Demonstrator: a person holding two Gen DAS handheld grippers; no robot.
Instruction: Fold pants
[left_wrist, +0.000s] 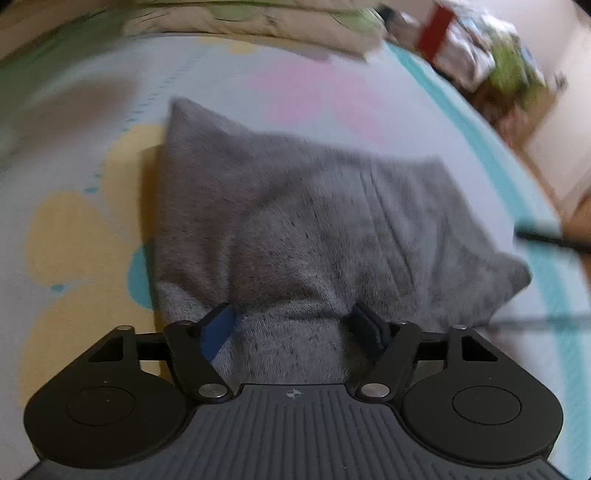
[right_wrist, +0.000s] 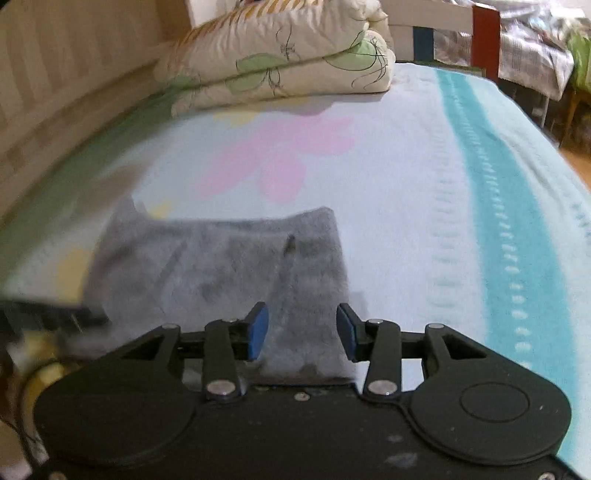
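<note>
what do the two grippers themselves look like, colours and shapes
Both the left gripper and right gripper are black, with angled linkage arms on silver pivot pins, blue pads on the fingers and two round black discs flanking the body. The left body is ribbed dark grey with a small crosshair mark. No sleeves show.

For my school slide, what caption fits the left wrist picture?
Left gripper pinching fuzzy grey pants on a pastel flower-print bedsheet.

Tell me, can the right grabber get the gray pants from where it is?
Probably yes. The right gripper is open, and the gray pants already lie between its fingers with nothing in the way.
</note>
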